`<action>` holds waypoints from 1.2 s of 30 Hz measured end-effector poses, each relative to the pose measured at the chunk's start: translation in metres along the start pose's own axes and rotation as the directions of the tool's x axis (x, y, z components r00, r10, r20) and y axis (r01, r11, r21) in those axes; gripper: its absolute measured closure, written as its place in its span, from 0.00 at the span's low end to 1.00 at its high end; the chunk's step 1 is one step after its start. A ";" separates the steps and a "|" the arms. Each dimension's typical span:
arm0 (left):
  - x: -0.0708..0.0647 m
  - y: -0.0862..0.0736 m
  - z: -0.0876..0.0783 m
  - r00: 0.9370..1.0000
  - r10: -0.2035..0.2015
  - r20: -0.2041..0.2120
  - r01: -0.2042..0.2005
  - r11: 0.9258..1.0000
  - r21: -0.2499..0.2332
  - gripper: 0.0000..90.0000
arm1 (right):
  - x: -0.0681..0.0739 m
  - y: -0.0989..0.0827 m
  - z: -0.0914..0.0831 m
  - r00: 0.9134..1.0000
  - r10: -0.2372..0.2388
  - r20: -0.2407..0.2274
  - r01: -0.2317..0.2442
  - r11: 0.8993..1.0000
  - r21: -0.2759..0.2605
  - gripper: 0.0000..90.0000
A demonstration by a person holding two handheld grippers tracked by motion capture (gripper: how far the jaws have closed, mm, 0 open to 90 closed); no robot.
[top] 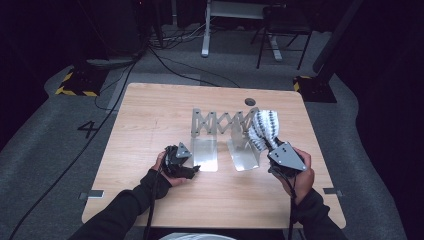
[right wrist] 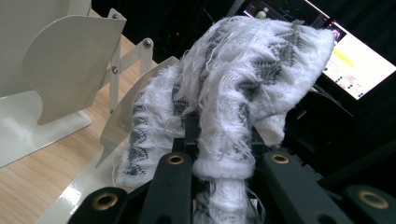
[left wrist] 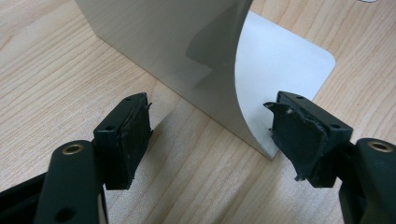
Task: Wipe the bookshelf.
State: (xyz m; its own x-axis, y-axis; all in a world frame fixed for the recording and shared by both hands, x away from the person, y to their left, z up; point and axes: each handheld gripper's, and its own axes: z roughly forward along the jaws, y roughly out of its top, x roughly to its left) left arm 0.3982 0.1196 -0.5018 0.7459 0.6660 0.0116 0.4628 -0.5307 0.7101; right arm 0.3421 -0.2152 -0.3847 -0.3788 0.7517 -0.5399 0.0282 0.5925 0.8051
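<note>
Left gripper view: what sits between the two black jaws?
The curved corner edge of the metal bookend plate on the wooden table lies between the left gripper's open jaws; the pads are not pressing it.

Light fell from overhead onto the worktop, leaving it bright while the floor and room around it sank into near black. The high view was soft and slightly grainy, with fine detail smeared. In the left gripper view the wood grain was crisp; the metal plate carried a dull sheen and a soft grey shadow. In the right gripper view the knitted cloth was nearly blown out white, and the screen behind glared, blurred.
</note>
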 end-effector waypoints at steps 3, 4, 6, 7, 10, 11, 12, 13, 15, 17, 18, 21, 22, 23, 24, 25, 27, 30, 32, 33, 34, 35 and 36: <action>0.000 0.000 0.000 1.000 -0.001 0.003 0.001 1.000 0.000 0.32 | -0.001 -0.003 0.001 1.000 -0.005 -0.008 0.005 1.000 0.017 0.88; 0.000 0.000 0.000 1.000 -0.001 0.005 0.001 1.000 0.000 0.32 | 0.000 -0.004 0.003 1.000 -0.007 -0.013 0.008 1.000 0.022 0.88; 0.000 0.000 0.000 1.000 -0.001 0.008 0.001 1.000 0.000 0.33 | 0.002 -0.005 0.005 0.999 -0.018 -0.028 0.019 0.999 0.037 0.88; 0.000 0.000 0.000 1.000 -0.001 0.008 0.001 1.000 0.000 0.33 | 0.003 -0.007 0.006 0.999 -0.021 -0.040 0.023 0.999 0.043 0.88; 0.000 0.000 0.000 1.000 -0.001 0.007 0.001 1.000 0.000 0.33 | 0.008 -0.013 0.011 0.995 -0.025 -0.094 0.031 0.997 0.065 0.88; 0.000 0.000 0.000 1.000 -0.001 0.007 0.001 1.000 0.000 0.33 | 0.010 -0.015 0.013 0.994 -0.037 -0.104 0.045 0.996 0.077 0.88; 0.000 0.000 0.000 1.000 -0.001 0.007 0.001 1.000 0.000 0.33 | 0.013 -0.019 0.015 0.993 -0.044 -0.111 0.053 0.995 0.085 0.88; 0.000 0.000 0.000 1.000 -0.001 0.007 0.001 1.000 0.000 0.33 | 0.015 -0.022 0.018 0.991 -0.045 -0.125 0.058 0.993 0.101 0.88; 0.000 0.000 0.000 1.000 -0.001 0.007 0.001 1.000 0.000 0.33 | 0.020 -0.029 0.025 0.988 -0.046 -0.146 0.065 0.990 0.129 0.88; 0.000 0.000 0.000 1.000 -0.001 0.007 0.001 1.000 0.000 0.33 | 0.025 -0.035 0.033 0.985 -0.049 -0.166 0.075 0.985 0.155 0.88; 0.000 0.000 0.000 1.000 -0.001 0.007 0.001 1.000 0.000 0.33 | 0.027 -0.037 0.036 0.984 -0.048 -0.172 0.077 0.983 0.165 0.88; 0.000 0.000 0.000 1.000 -0.001 0.005 0.001 1.000 0.000 0.33 | 0.036 -0.045 0.048 0.978 -0.054 -0.204 0.096 0.974 0.204 0.88; 0.000 0.000 0.000 1.000 -0.001 0.007 0.001 1.000 0.000 0.33 | 0.037 -0.047 0.051 0.976 -0.051 -0.212 0.097 0.972 0.213 0.88; 0.000 0.000 0.000 1.000 -0.001 0.007 0.001 1.000 0.000 0.33 | 0.040 -0.050 0.054 0.974 -0.048 -0.222 0.099 0.970 0.223 0.88; 0.000 0.000 0.000 1.000 -0.001 0.006 0.001 1.000 0.000 0.33 | 0.042 -0.054 0.058 0.970 -0.038 -0.242 0.098 0.965 0.242 0.88; 0.000 0.000 0.000 1.000 -0.001 0.007 0.001 1.000 0.000 0.33 | 0.044 -0.057 0.061 0.965 -0.027 -0.262 0.096 0.962 0.256 0.88; 0.000 0.000 0.000 1.000 -0.001 0.007 0.001 1.000 0.000 0.33 | 0.047 -0.059 0.064 0.960 -0.013 -0.280 0.093 0.957 0.274 0.87; 0.000 0.000 0.000 1.000 -0.001 0.007 0.001 1.000 0.000 0.33 | 0.051 -0.062 0.066 0.940 -0.003 -0.340 0.109 0.949 0.295 0.86; 0.000 0.000 0.000 1.000 -0.001 0.007 0.001 1.000 0.000 0.33 | 0.049 -0.060 0.061 0.924 0.027 -0.382 0.094 0.951 0.294 0.83; 0.000 0.000 0.000 1.000 -0.001 0.007 0.001 1.000 0.000 0.33 | 0.049 -0.060 0.061 0.924 0.027 -0.382 0.094 0.951 0.294 0.83; 0.000 0.000 0.000 1.000 -0.001 0.007 0.001 1.000 0.000 0.33 | 0.048 -0.059 0.059 0.924 0.024 -0.381 0.095 0.952 0.290 0.79; 0.000 0.000 0.000 1.000 -0.001 0.007 0.001 1.000 0.000 0.33 | 0.046 -0.057 0.056 0.927 0.027 -0.375 0.085 0.956 0.279 0.72; 0.000 0.000 0.000 1.000 -0.001 0.007 0.001 1.000 0.000 0.33 | 0.045 -0.056 0.055 0.932 0.034 -0.362 0.069 0.961 0.267 0.70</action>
State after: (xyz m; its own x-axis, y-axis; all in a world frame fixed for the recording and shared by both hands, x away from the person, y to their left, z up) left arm 0.3983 0.1197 -0.5019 0.7485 0.6631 0.0059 0.4636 -0.5296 0.7103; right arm 0.3741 -0.1984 -0.4675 -0.6868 0.6155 -0.3866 0.2482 0.6985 0.6711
